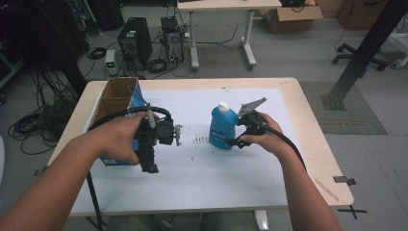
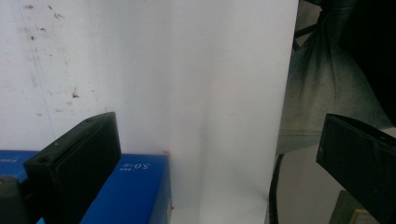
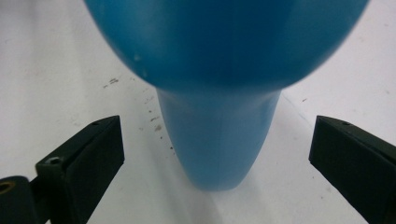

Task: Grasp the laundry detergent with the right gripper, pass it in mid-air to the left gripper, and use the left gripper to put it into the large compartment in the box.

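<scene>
A blue bottle (image 1: 223, 127) with a white cap stands upright on the white sheet (image 1: 207, 178) near the table's middle. My right gripper (image 1: 238, 137) is at the bottle's right side, low down, and is open. In the right gripper view the bottle (image 3: 219, 93) fills the top and its jaws (image 3: 217, 158) stand wide apart on either side, not touching it. My left gripper (image 1: 149, 161) is held above the sheet beside the open box with blue sides (image 1: 115, 110). It is open (image 2: 219, 154) with nothing between its fingers, and the box's blue corner (image 2: 130, 191) lies under its left jaw.
A short row of small dark bits (image 1: 199, 140) lies on the sheet just left of the bottle. The table's near edge and the person's grey clothing (image 2: 327, 84) show in the left gripper view. Computers, cables and another desk stand on the floor beyond the table.
</scene>
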A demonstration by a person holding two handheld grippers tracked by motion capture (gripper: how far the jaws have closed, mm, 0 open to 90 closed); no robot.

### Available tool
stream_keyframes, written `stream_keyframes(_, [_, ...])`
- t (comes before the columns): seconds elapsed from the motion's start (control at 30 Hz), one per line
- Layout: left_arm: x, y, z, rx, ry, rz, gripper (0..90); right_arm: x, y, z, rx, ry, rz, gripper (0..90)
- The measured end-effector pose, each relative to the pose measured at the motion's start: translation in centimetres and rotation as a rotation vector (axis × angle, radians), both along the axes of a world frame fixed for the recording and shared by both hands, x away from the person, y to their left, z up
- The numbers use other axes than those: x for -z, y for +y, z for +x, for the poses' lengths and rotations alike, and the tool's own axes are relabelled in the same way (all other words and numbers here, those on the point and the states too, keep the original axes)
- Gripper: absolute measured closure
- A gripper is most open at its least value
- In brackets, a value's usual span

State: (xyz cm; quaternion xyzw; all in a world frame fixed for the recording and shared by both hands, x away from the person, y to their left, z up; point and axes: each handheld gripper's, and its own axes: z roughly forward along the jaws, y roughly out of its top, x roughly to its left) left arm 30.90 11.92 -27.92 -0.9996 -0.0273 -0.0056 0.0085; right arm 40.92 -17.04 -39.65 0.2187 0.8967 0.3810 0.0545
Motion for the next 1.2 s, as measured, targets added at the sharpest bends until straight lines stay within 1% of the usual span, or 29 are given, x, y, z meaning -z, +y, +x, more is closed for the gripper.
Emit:
stream_keyframes(0.03, [0.0,0.0,0.0,0.000,0.000,0.000,0.2,0.1,0.0,0.1,0.005,-0.015,0.016,2.9])
stream_keyframes(0.17, [0.0,0.1,0.0,-0.002,-0.002,-0.001,0.2,0.1,0.1,0.1,0.009,-0.024,0.026,2.9])
stream_keyframes(0.23, [0.0,0.1,0.0,-0.003,-0.002,-0.003,0.2,0.3,0.2,0.0,0.007,-0.042,0.045,2.7])
stream_keyframes(0.3, [0.0,0.0,0.0,0.000,-0.002,-0.001,0.2,0.4,0.3,0.0,0.007,-0.050,0.053,2.7])
stream_keyframes(0.57, [0.2,-0.2,-0.1,-0.001,0.006,0.000,0.2,0.9,0.8,-0.1,0.006,-0.060,0.085,2.5])
stream_keyframes(0.67, [0.3,-0.2,-0.1,0.001,0.006,0.002,0.2,1.0,0.9,0.0,0.011,-0.064,0.087,2.4])
stream_keyframes(0.83, [0.3,-0.1,-0.2,-0.003,0.005,0.004,0.2,1.0,1.0,-0.1,0.014,-0.084,0.120,2.0])
stream_keyframes(0.9, [0.2,0.0,-0.2,-0.005,0.007,0.004,0.2,1.1,1.0,-0.1,0.011,-0.089,0.122,1.9])
stream_keyframes(1.07, [0.2,0.1,-0.4,-0.006,0.005,0.000,0.2,1.2,1.1,-0.2,0.014,-0.121,0.146,1.9])
stream_keyframes(1.1, [0.3,0.2,-0.4,-0.007,0.006,-0.001,0.2,1.3,1.0,-0.2,0.020,-0.120,0.161,2.0])
stream_keyframes(1.2, [0.3,0.3,-0.4,-0.007,0.007,-0.001,0.2,1.4,1.0,-0.2,0.029,-0.120,0.163,2.0])
